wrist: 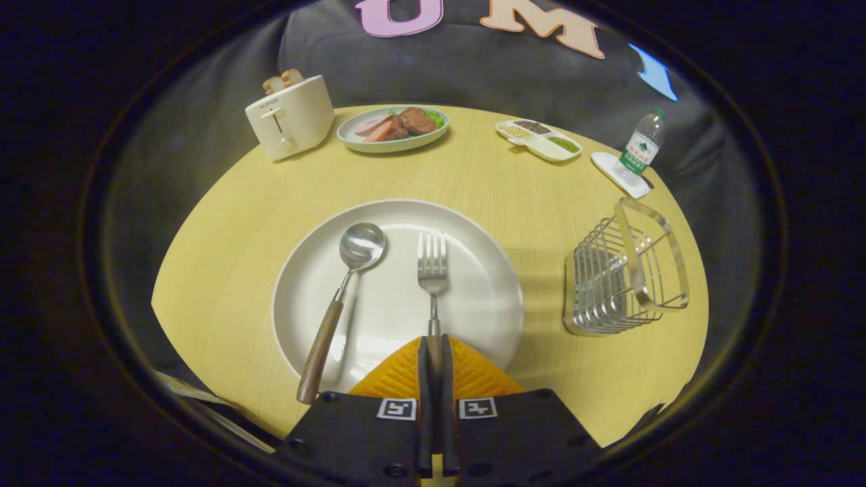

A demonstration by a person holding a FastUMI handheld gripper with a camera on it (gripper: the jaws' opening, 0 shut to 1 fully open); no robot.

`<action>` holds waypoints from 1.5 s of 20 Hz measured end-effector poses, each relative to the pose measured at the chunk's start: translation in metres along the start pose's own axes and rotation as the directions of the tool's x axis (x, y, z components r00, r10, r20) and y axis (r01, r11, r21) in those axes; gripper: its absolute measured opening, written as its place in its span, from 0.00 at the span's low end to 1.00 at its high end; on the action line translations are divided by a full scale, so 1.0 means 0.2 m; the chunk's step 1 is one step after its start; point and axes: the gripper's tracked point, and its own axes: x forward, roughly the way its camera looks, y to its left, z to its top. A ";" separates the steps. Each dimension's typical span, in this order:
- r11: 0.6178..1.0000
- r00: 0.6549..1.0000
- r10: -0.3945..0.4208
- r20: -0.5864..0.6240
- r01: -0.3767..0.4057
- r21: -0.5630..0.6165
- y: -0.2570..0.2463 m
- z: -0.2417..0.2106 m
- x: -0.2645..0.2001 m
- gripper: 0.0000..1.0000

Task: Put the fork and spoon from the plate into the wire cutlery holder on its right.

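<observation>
On the white plate (487, 325), near its front rim, the gripper (433, 365) has its two fingers clenched on the fork (432, 270) handle. The wood part of the handle sits pinched between them; both look to press on it, w/ almost no gap left. The fork points straight ahead, tines up-plate, metal neck and head lying beyond the fingertips. Can't tell if it's off the plate yet or resting on it.

The spoon (342, 304) lies just beside the fork on the left, roughly parallel, a bit slanted, w/ its bowl far and its wood handle poking over the plate's near rim. It's untouched.

The wire holder (626, 277) stands on the table (223, 257) to the right of the plate, apart from it, open top tipped toward the view.

Handling, my guess: fork is light and stiff and won't bend. The wood handle gives decent friction vs the slick metal neck, so the handle is the right spot to hold. The grip is far back, so the head end is the heavy side and may droop or swivel if the squeeze is weak; keep it firm. The holder is light wire and could skid or tip if knocked, so drop the fork in from above.
</observation>
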 end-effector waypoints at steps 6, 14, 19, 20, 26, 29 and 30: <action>0.999 0.999 0.033 0.007 -0.033 -0.011 -0.08 0.14 -0.15 0.09; 1.000 1.000 0.012 -0.027 -0.011 0.021 -0.38 0.25 -0.35 0.09; 0.999 0.996 -0.032 -0.079 0.034 0.029 -0.60 0.24 -0.43 0.09; 0.999 0.995 -0.034 -0.092 0.038 0.036 -0.63 0.23 -0.43 0.09; 0.996 0.978 -0.047 -0.202 0.061 0.063 -0.77 0.15 -0.42 0.09; 0.994 0.976 -0.041 -0.216 0.062 0.089 -0.80 0.16 -0.40 0.10; 0.994 0.975 -0.035 -0.219 0.057 0.096 -0.80 0.15 -0.40 0.11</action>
